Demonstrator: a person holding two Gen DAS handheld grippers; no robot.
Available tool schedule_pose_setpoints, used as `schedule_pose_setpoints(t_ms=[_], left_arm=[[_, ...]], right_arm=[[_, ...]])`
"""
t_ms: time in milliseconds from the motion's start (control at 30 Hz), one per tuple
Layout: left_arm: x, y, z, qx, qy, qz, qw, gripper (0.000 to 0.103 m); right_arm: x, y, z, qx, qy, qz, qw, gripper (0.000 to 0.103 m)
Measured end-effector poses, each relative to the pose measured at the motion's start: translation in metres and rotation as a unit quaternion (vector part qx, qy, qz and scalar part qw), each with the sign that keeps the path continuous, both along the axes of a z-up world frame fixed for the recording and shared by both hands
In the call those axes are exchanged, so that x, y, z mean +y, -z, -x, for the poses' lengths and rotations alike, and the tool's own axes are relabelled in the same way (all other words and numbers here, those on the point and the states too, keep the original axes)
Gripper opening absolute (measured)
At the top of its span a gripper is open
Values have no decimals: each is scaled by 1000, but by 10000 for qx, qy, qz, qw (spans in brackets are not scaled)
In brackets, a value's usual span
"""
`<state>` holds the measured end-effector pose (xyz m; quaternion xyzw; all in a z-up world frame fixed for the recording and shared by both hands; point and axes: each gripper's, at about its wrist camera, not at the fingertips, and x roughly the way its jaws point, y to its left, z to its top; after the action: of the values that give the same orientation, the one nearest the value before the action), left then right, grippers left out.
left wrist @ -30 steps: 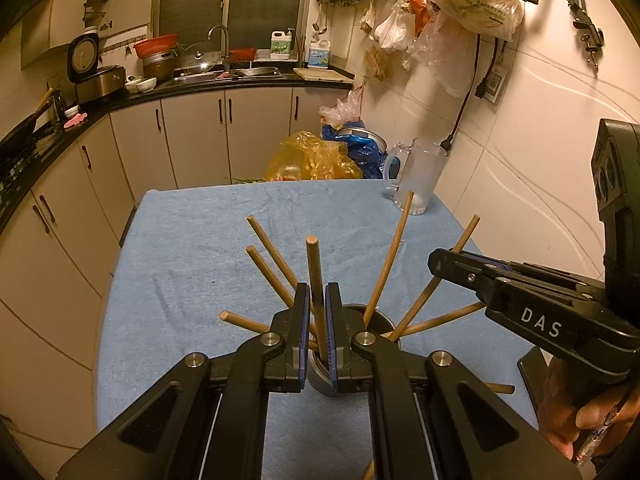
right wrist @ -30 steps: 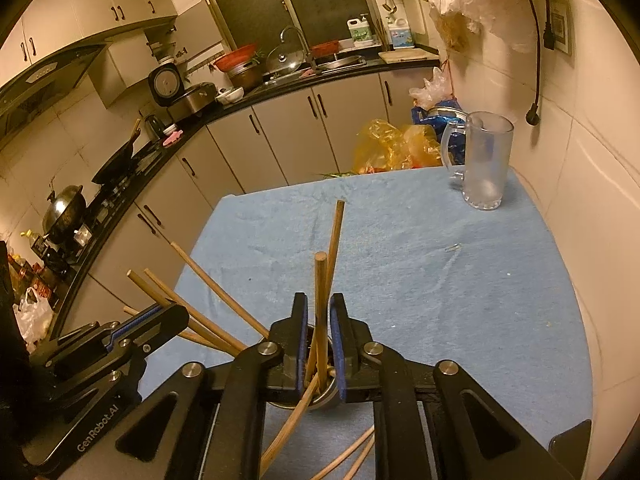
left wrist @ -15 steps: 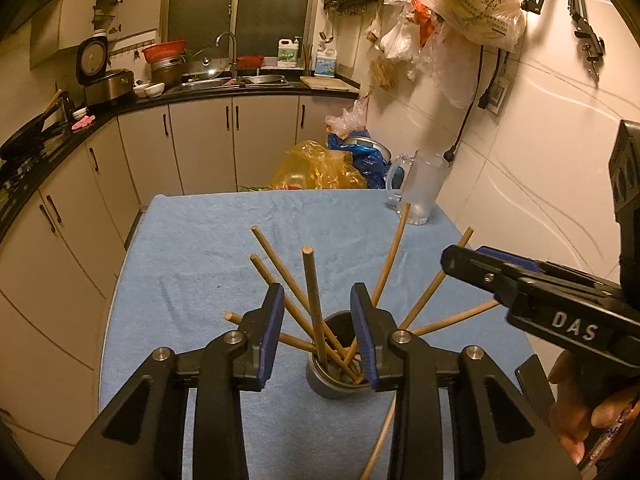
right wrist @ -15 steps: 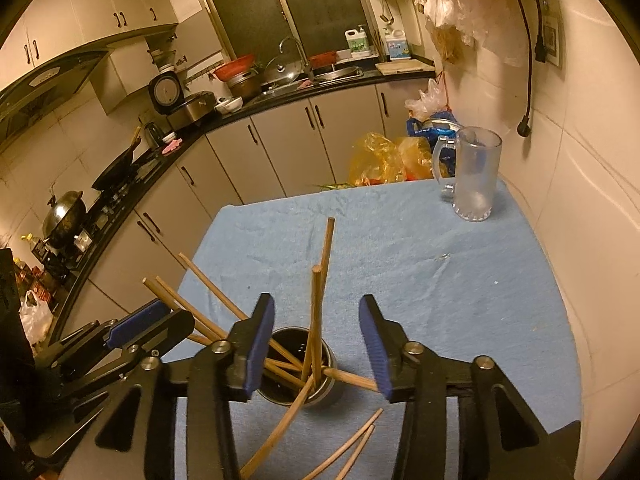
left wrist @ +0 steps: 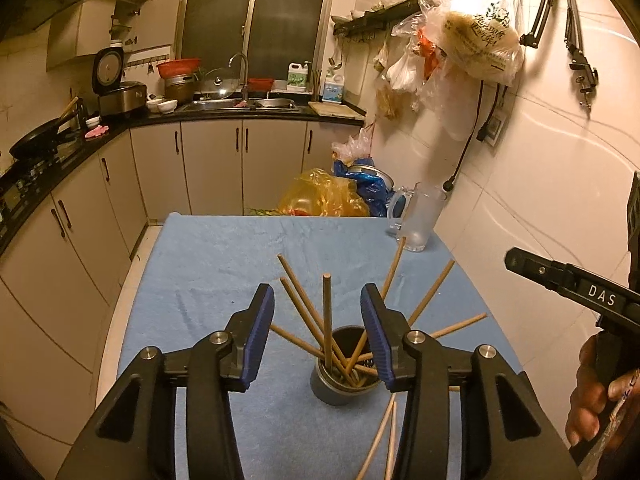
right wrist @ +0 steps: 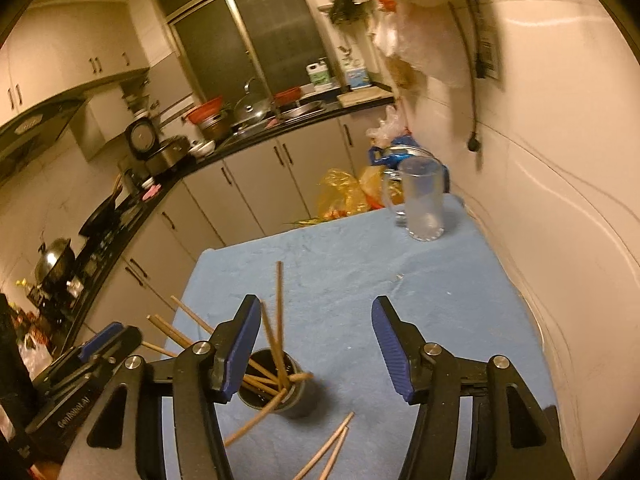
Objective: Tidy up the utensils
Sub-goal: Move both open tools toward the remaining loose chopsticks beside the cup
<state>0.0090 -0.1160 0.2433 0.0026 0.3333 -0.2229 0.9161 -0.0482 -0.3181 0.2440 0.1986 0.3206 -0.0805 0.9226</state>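
Observation:
A dark metal holder cup (left wrist: 340, 380) stands on the blue-clothed table (left wrist: 208, 264) with several wooden chopsticks (left wrist: 327, 320) fanned out of it. It also shows in the right wrist view (right wrist: 276, 390) with its chopsticks (right wrist: 279, 312). Two loose chopsticks (right wrist: 328, 446) lie on the cloth in front of the cup. My left gripper (left wrist: 318, 334) is open and empty, hovering over the cup. My right gripper (right wrist: 312, 350) is open and empty, to the right of the cup. The right gripper also shows at the right edge of the left wrist view (left wrist: 568, 284).
A glass mug (left wrist: 420, 218) stands at the table's far right corner, also in the right wrist view (right wrist: 422, 202). A tiled wall (left wrist: 540, 184) borders the table on the right. Plastic bags (left wrist: 324, 196) sit behind the table's far edge. Kitchen cabinets (left wrist: 216, 160) run along the left and back.
Both grippers opened and let go of the chopsticks they held in the cup, then drew back and up. The right gripper has shifted to the right of the cup.

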Motion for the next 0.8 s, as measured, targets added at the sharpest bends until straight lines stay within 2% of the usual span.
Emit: schedule_pose_setpoints(t_ms=[400,800], left_arm=[[9,14,24,187,180,-73,9996,44],[3,66,48,803,565,-390,9944,44]], right_arm=[[-25,35,52,389,507,-368,9973,62],[-17,101,83,1240,638,-697,9878,62]])
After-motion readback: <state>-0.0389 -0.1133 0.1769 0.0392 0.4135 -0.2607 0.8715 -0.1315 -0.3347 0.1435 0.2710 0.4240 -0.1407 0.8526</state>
